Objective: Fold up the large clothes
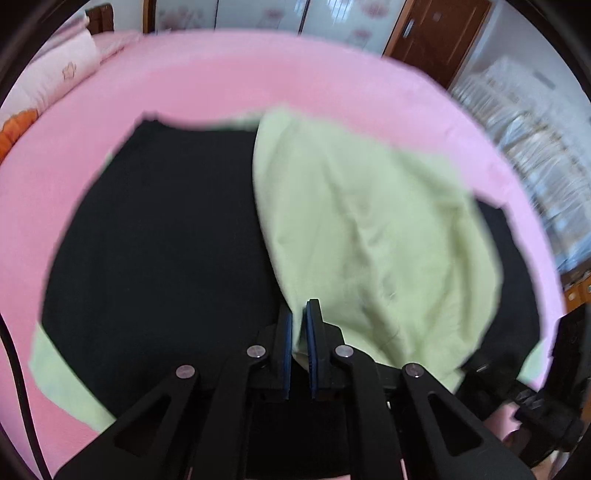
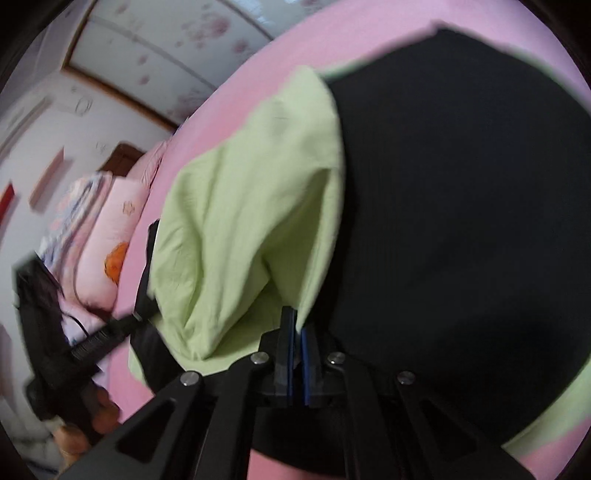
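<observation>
A large garment lies on a pink bed, black [image 1: 159, 236] with a pale green part [image 1: 369, 229]. In the left wrist view my left gripper [image 1: 298, 314] is shut on the green cloth's near edge, which is lifted and draped over the black part. In the right wrist view my right gripper [image 2: 297, 325] is shut on another edge of the green cloth [image 2: 240, 221], with the black part [image 2: 461, 203] to its right. The left gripper [image 2: 147, 295] shows at the left of the right wrist view, holding the same green fold.
The pink bed sheet [image 1: 258, 74] surrounds the garment. Pink pillows [image 1: 62, 70] and an orange cushion [image 1: 18, 125] lie at the bed's head. A brown door [image 1: 439, 33] and stacked items [image 1: 535, 147] stand beyond the bed. A wardrobe with flower print [image 2: 166, 48] is behind.
</observation>
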A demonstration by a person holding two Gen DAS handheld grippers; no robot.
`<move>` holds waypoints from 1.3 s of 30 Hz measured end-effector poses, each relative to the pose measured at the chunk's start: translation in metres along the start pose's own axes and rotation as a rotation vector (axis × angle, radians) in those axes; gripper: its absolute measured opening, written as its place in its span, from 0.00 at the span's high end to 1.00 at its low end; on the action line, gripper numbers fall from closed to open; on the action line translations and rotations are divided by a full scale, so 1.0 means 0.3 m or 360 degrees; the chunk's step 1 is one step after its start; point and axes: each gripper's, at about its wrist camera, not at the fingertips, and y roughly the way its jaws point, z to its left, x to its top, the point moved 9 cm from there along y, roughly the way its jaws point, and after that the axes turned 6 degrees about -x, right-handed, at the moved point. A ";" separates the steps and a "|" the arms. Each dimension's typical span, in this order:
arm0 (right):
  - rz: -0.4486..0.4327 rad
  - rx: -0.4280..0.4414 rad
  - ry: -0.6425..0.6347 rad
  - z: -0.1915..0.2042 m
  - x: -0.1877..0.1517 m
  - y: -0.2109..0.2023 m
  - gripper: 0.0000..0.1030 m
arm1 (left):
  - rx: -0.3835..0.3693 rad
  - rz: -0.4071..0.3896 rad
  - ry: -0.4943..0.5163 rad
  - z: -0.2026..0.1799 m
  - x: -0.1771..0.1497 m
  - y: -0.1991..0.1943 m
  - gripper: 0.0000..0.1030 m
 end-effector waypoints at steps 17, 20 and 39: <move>-0.0365 -0.0336 -0.0650 0.309 0.167 -0.202 0.85 | -0.0143 -0.0266 0.0065 -0.150 0.183 -0.211 0.40; -0.0276 -0.0276 -0.0594 0.317 0.217 -0.100 0.84 | -0.0137 -0.0213 0.0067 -0.177 0.209 -0.122 0.40; -0.0226 -0.0704 -0.0562 0.068 0.234 0.032 0.83 | 0.0106 -0.0078 -0.0031 -0.021 0.114 0.040 0.29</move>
